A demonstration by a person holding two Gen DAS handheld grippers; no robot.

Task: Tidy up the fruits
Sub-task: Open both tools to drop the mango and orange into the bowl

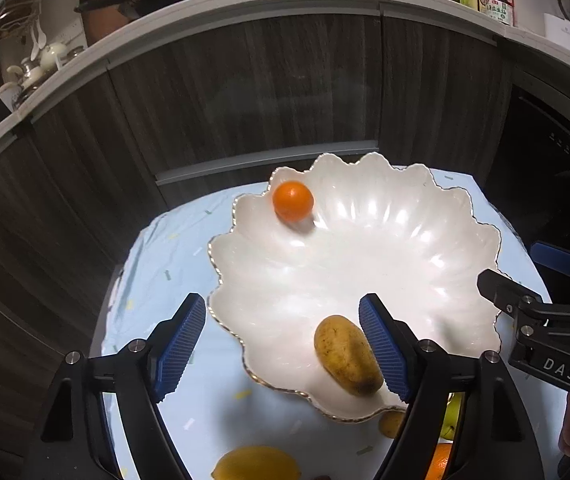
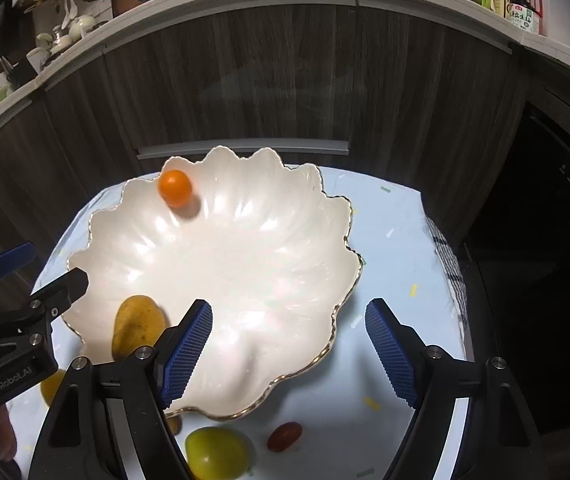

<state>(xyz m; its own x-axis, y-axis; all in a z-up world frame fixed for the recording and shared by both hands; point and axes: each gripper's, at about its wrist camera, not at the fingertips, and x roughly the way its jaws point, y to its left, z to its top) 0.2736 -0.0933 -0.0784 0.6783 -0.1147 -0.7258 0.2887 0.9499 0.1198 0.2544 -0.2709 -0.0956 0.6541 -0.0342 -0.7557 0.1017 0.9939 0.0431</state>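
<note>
A white scalloped bowl [image 1: 425, 264] with a gold rim stands on a light blue cloth; it also shows in the right wrist view [image 2: 285, 248]. A small orange [image 1: 293, 200] [image 2: 175, 187] lies at its far left side. A brownish-yellow mango [image 1: 347, 355] [image 2: 137, 326] lies at its near left edge. My left gripper [image 1: 283, 346] is open above the bowl's near rim, and its right finger stands beside the mango. My right gripper [image 2: 289, 344] is open and empty over the bowl's near right rim. Loose on the cloth are a lemon [image 1: 257, 463], a green-yellow fruit [image 2: 217, 453] and a small red fruit [image 2: 284, 436].
Another orange [image 1: 441, 460] and a small brown fruit [image 1: 391, 423] lie near the bowl's front. Dark wood cabinets [image 1: 285, 92] stand behind the table, under a counter with bottles [image 1: 493, 0] and pans. A checked towel [image 2: 451, 272] hangs at the table's right edge.
</note>
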